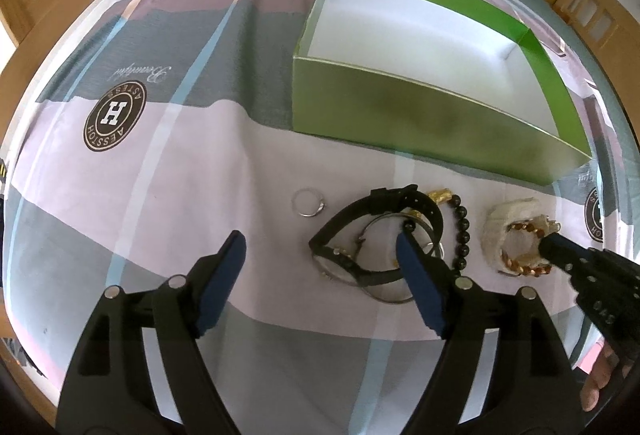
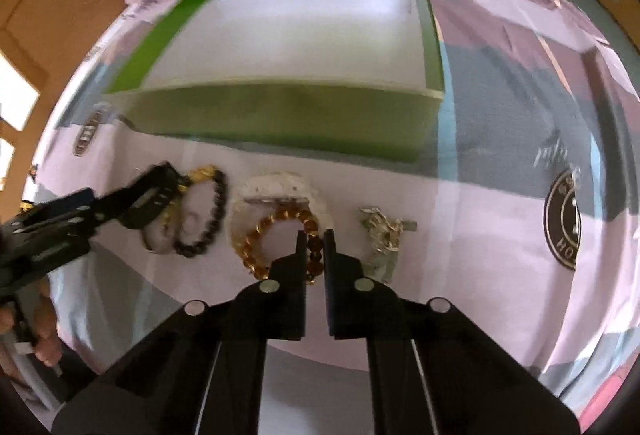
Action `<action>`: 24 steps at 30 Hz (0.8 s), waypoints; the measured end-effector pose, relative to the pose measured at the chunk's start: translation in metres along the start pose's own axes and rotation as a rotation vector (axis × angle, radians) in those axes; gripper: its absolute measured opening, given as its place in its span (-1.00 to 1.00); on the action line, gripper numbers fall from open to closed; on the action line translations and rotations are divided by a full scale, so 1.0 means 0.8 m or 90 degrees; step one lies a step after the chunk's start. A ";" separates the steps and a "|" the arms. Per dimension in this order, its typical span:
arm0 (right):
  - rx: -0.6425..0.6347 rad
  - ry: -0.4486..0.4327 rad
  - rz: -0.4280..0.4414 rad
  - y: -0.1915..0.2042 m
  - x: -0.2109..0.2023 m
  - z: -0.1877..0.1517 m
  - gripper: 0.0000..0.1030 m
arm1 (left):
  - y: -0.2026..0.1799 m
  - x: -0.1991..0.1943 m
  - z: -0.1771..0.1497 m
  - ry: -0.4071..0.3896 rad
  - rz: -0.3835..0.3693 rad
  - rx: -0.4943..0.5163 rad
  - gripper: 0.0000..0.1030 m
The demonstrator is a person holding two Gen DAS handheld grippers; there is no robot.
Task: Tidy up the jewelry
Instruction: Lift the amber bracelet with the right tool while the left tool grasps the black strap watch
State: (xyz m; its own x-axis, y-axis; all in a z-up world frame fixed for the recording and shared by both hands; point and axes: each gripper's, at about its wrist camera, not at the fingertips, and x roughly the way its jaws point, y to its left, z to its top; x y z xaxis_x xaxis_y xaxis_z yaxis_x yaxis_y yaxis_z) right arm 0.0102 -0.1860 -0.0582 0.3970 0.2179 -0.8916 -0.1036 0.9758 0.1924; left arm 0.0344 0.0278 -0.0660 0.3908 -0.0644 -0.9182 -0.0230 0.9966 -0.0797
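- The left wrist view alone showed a silver ring [image 1: 307,202] lying by itself on the bedsheet [image 1: 200,175], left of the other jewelry.
- Only that view showed the black watch [image 1: 372,235] clearly: its strap curled in a loop, with thin metal hoops lying under and beside it.
- Only the right wrist view showed a pale silvery chain [image 2: 382,235] heaped to the right of the amber bracelet [image 2: 280,243].
- Both views showed the green box [image 1: 420,115] standing open beyond the row of jewelry, its white floor bare.
- The amber bracelet was a ring of glossy orange-brown beads, lying on the sheet against a white bracelet [image 2: 280,191].
- A black bead bracelet [image 2: 208,215] with a gold charm lay between the watch and the white bracelet.
- The left gripper [image 1: 320,247] had its jaws spread wide, the right finger over the watch, holding nothing.
- The right gripper [image 2: 316,247] had its jaws nearly together around the near-right beads of the amber bracelet; that view was blurred, so I could not tell whether they gripped it.
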 end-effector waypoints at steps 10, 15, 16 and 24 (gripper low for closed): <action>0.052 -0.116 0.034 -0.027 -0.051 0.014 -0.86 | 0.005 -0.001 0.004 -0.003 0.005 -0.008 0.55; 0.080 -0.110 0.021 -0.042 -0.051 0.017 -0.86 | 0.022 -0.007 0.011 -0.018 0.010 -0.038 0.62; 0.081 -0.103 0.019 -0.043 -0.047 0.016 -0.86 | 0.024 -0.005 0.011 -0.014 0.008 -0.043 0.63; 0.070 -0.077 0.016 -0.034 -0.032 0.011 -0.86 | 0.017 0.029 0.013 0.042 0.000 -0.047 0.63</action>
State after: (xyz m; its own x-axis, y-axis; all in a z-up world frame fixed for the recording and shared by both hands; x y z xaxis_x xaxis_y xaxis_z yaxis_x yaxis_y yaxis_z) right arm 0.0110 -0.2183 -0.0372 0.5028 0.2360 -0.8316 -0.0174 0.9646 0.2632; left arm 0.0523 0.0407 -0.0842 0.3298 -0.0707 -0.9414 -0.0921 0.9900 -0.1066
